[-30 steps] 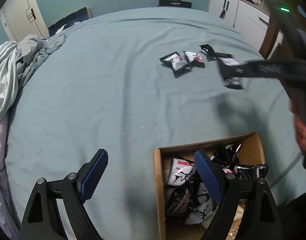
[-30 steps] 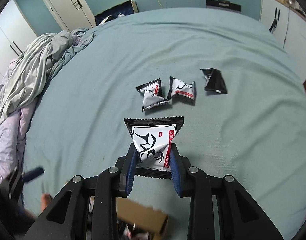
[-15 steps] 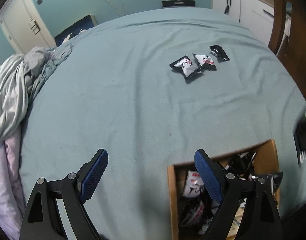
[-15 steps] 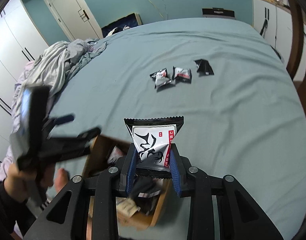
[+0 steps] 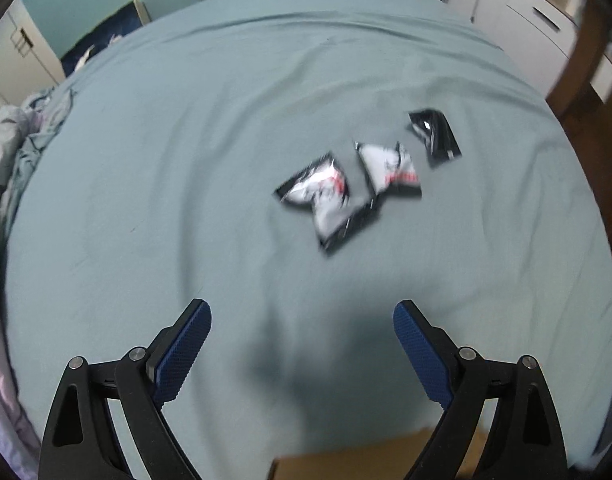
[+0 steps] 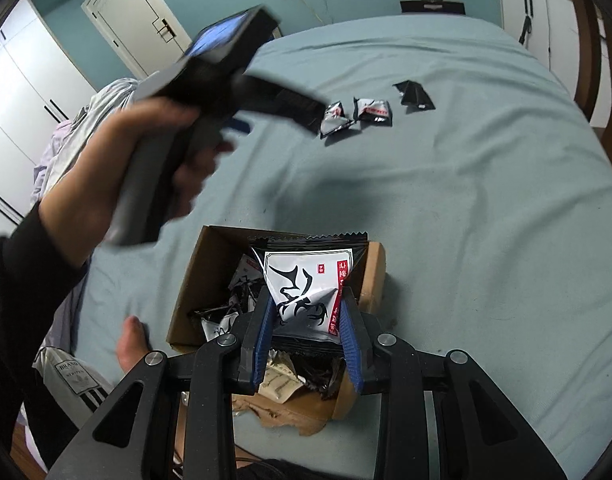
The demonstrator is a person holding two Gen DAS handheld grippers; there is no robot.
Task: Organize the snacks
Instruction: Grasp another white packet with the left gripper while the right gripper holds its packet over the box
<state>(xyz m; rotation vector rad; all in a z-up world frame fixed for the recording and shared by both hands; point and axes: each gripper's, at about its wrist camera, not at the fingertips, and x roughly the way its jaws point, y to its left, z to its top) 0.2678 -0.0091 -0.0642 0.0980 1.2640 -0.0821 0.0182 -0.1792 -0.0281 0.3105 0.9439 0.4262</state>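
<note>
Right gripper (image 6: 306,326): blue pads clamped on the lower sides of a snack packet (image 6: 308,284), held upright above the cardboard box (image 6: 194,276).
Left gripper (image 5: 302,338): jaws spread wide, nothing between them; hovers over the bed sheet (image 5: 146,200), pointed toward the loose packets.
Held packet: white panel with black brush-stroke art and a red strip down one side, black crimped seal on top; film looks slightly pinched where the pads grip.
Box: brown, open top, several similar packets jumbled inside; near flap looks torn.
Loose packets: white packet (image 5: 320,196), second white packet (image 5: 390,166) just beside it, black packet (image 5: 436,136) a little further off; all flat on the sheet, well apart from the box.
Risk, release: packet sits near the box's far-right wall; let go there and it could catch the rim and slide onto the sheet.
Risk, contents: pile looks high; a new packet may perch rather than settle.
Risk, left reach: view is motion-blurred; a fast approach may nudge the two neighbouring packets, or pinch both.
Risk, sheet: soft fabric could bunch into the jaws.
</note>
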